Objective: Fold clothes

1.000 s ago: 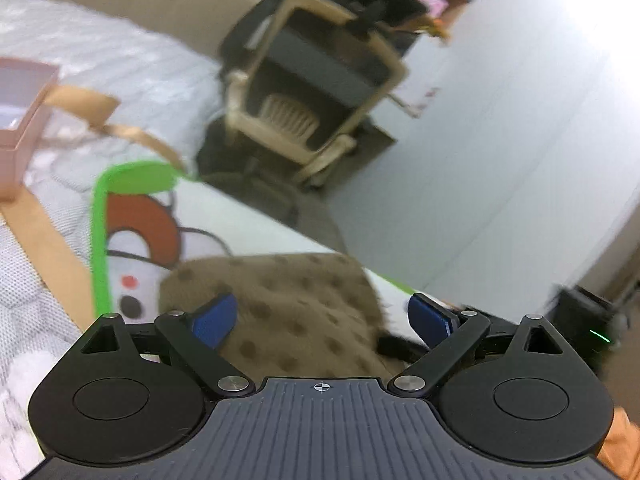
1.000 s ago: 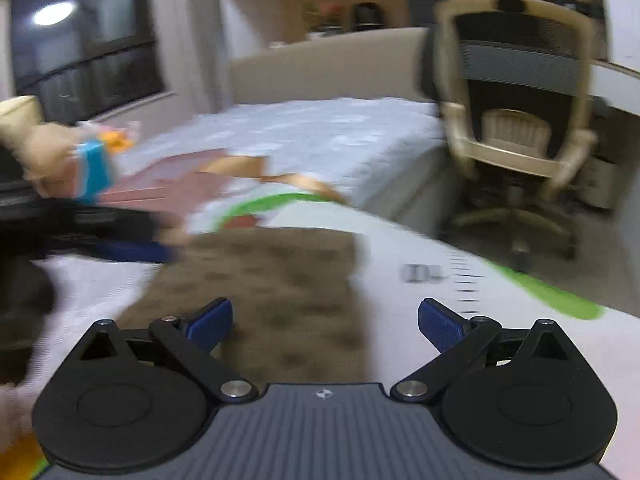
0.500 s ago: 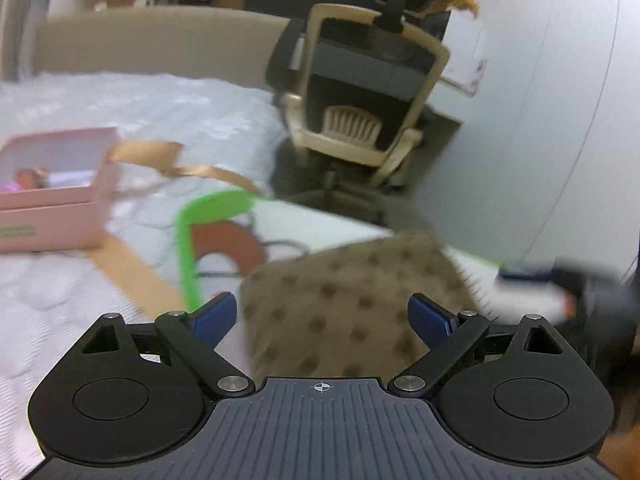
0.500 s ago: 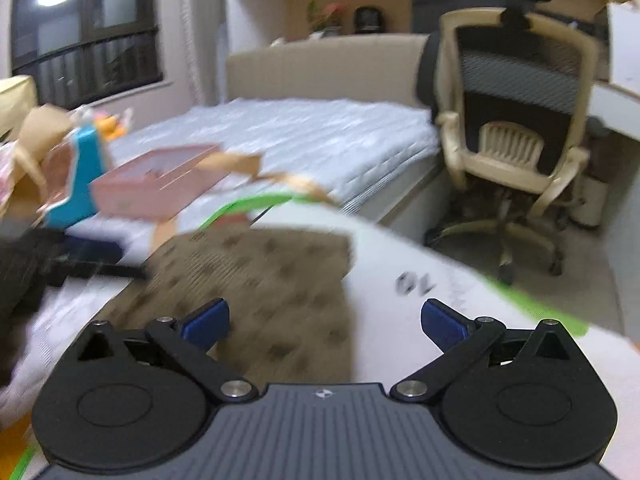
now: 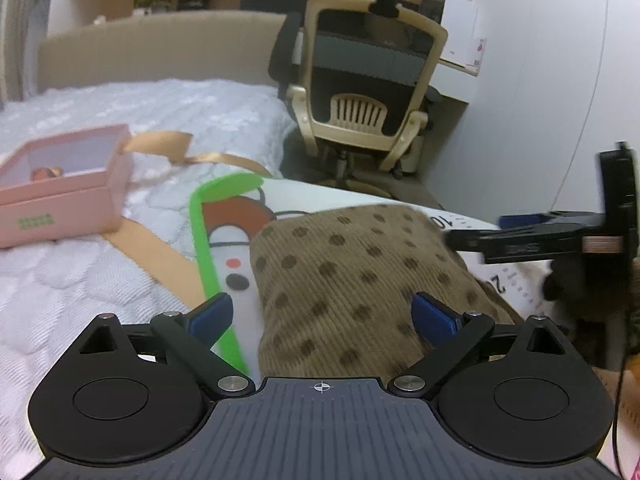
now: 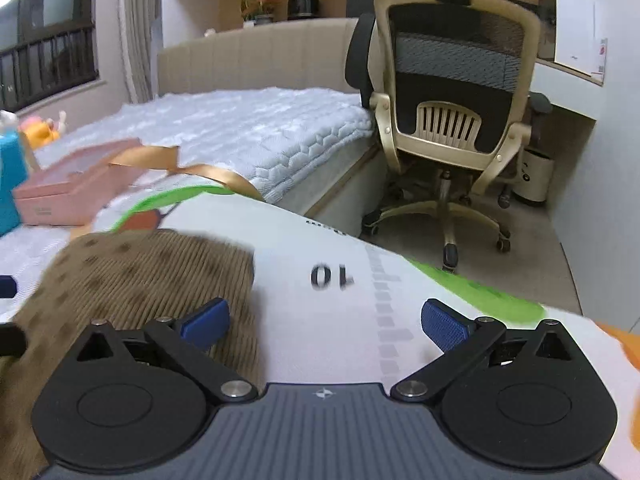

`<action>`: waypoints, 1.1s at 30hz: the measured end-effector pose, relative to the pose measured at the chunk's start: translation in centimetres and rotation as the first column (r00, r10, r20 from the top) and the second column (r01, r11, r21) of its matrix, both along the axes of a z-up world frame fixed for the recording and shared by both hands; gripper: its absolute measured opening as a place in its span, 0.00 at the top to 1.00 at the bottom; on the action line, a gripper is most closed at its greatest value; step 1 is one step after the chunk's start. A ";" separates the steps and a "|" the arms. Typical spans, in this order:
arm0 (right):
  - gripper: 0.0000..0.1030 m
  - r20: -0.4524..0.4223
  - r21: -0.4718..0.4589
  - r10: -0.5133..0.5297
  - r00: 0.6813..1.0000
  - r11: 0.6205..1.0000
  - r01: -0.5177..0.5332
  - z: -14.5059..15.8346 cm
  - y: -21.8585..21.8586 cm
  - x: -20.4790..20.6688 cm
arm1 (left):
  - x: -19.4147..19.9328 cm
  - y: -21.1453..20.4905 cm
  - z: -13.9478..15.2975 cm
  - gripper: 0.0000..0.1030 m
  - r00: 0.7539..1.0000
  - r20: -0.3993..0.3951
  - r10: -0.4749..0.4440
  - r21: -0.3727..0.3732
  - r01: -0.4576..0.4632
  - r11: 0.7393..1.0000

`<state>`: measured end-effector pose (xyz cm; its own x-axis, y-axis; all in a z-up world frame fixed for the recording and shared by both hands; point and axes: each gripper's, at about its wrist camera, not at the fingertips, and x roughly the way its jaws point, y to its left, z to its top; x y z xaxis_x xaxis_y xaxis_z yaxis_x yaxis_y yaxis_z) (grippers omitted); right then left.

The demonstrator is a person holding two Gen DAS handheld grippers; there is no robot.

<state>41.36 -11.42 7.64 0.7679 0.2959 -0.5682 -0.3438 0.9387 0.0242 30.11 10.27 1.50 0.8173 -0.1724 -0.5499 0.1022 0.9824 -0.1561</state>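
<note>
One brown dotted garment [image 5: 344, 276] lies folded on one white mat [image 6: 344, 312] with a green border, on the bed [image 5: 80, 280] near one pink box [image 5: 64, 196] and one chair [image 6: 452, 112]. The left gripper [image 5: 322, 316] hovers level over the garment, the right gripper [image 6: 324, 322] over its right edge and the mat, both spread wide and holding nothing. Since half a second ago both views have steadied, and the right gripper now shows sharper at the left view's right edge.

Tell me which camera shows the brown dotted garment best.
Left wrist view: the brown dotted garment lies sharp and nearly whole on the mat. Right wrist view shows only its blurred edge at left.
</note>
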 end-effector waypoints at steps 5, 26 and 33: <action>0.00 -0.036 0.113 0.035 0.999 0.993 -0.031 0.9 -4.0 -8.6 | -7.9 -2.0 -0.1 0.02 0.999 -0.004 0.054 -0.037 -0.054 0.998; 0.00 -0.084 -0.050 0.101 0.991 0.993 -0.105 -2.7 -4.8 -25.3 | -21.8 -11.8 -3.1 0.00 0.993 0.029 0.110 0.130 -0.113 0.985; 0.00 -0.071 -0.065 0.081 0.994 0.994 -0.086 -3.0 -4.3 -25.3 | -21.3 -11.7 -3.5 0.00 0.992 -0.013 0.125 0.137 -0.123 0.983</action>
